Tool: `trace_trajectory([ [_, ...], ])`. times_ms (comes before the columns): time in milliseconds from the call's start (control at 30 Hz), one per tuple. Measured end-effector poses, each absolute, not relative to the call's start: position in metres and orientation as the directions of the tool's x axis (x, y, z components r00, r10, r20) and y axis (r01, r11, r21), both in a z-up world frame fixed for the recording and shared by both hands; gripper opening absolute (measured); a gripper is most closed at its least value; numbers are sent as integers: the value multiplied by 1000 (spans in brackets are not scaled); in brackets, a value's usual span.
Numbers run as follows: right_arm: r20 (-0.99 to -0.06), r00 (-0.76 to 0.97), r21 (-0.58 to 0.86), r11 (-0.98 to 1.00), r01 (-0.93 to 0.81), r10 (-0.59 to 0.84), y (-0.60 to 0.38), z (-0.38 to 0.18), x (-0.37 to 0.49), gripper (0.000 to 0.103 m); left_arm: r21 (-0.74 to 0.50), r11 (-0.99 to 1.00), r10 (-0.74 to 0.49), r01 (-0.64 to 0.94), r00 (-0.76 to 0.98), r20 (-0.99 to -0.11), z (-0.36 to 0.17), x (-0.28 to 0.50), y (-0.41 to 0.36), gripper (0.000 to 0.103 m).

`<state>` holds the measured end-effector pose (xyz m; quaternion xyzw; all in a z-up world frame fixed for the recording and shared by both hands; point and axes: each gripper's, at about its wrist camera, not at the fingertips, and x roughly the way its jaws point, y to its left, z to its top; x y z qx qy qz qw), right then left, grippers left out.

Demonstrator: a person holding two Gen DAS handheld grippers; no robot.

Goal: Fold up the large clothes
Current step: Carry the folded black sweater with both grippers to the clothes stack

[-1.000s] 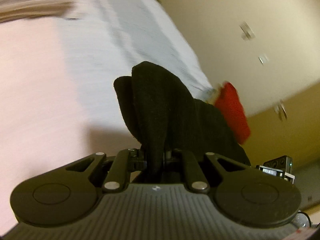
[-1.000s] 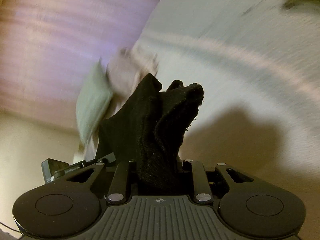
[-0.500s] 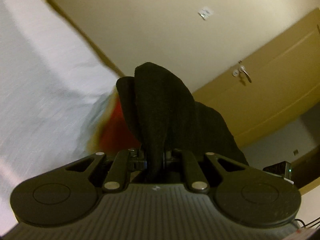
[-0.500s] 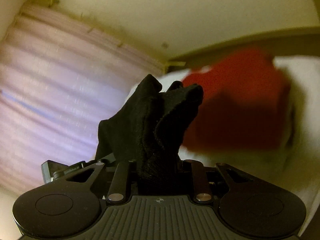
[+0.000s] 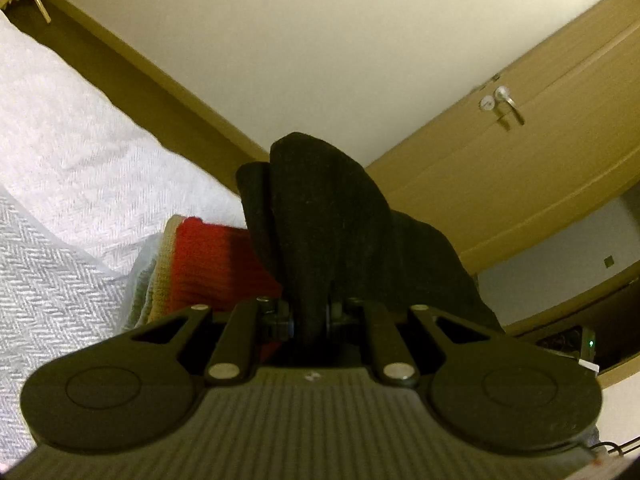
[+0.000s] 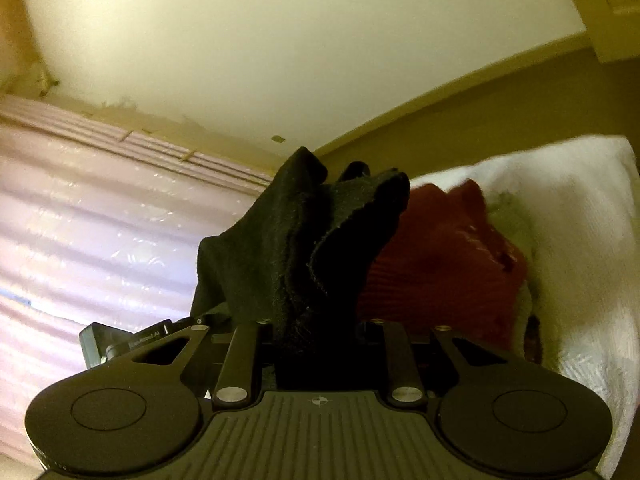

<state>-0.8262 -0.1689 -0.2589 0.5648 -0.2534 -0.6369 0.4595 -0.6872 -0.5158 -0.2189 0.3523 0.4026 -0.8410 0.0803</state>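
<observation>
Bedroom, mid-fold: a black garment (image 5: 336, 232) hangs bunched between two hand-held grippers above a bed covered in a white herringbone spread (image 5: 52, 288). The left gripper (image 5: 310, 318) is pinched tight on a thick fold of the dark cloth, which rises in a hump ahead of its jaws. The right gripper (image 6: 316, 328) is likewise clamped on a ragged-edged bunch of the same garment (image 6: 304, 248), its jaws held a little apart by the wad of fabric. Beyond both, a pile of folded clothes topped by a red knit (image 5: 216, 264) rests on the bed against a white pillow (image 6: 576, 216); a wooden door (image 5: 520, 168) and a pink curtain (image 6: 80, 220) frame the room.

The step in hand appears to be carrying the garment, probably toward that pile or a bare stretch of bed. Doing it well likely means keeping both pinches firm, holding the two grippers level with each other so the cloth hangs evenly, and lowering the hanging part first so it settles flat rather than crumpling.
</observation>
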Motion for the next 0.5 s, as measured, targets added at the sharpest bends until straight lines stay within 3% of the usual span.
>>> trace_trajectory([
  [300, -486, 22, 846, -464, 262, -874, -168, -293, -830, 22, -611, -671, 126, 420, -748, -652, -250, -691, -540, 11],
  [367, -547, -8, 793, -522, 316, -837, -169, -292, -827, 35, -593, -668, 104, 449, -733, -673, -259, -694, -541, 20],
  [433, -595, -50, 738, -570, 361, -802, -171, -285, -822, 43, -563, -666, 51, 489, -723, -689, -261, -689, -540, 33],
  [500, -645, -124, 648, -626, 435, -754, -171, -268, -815, 48, -549, -654, -9, 520, -732, -682, -252, -679, -544, 32],
])
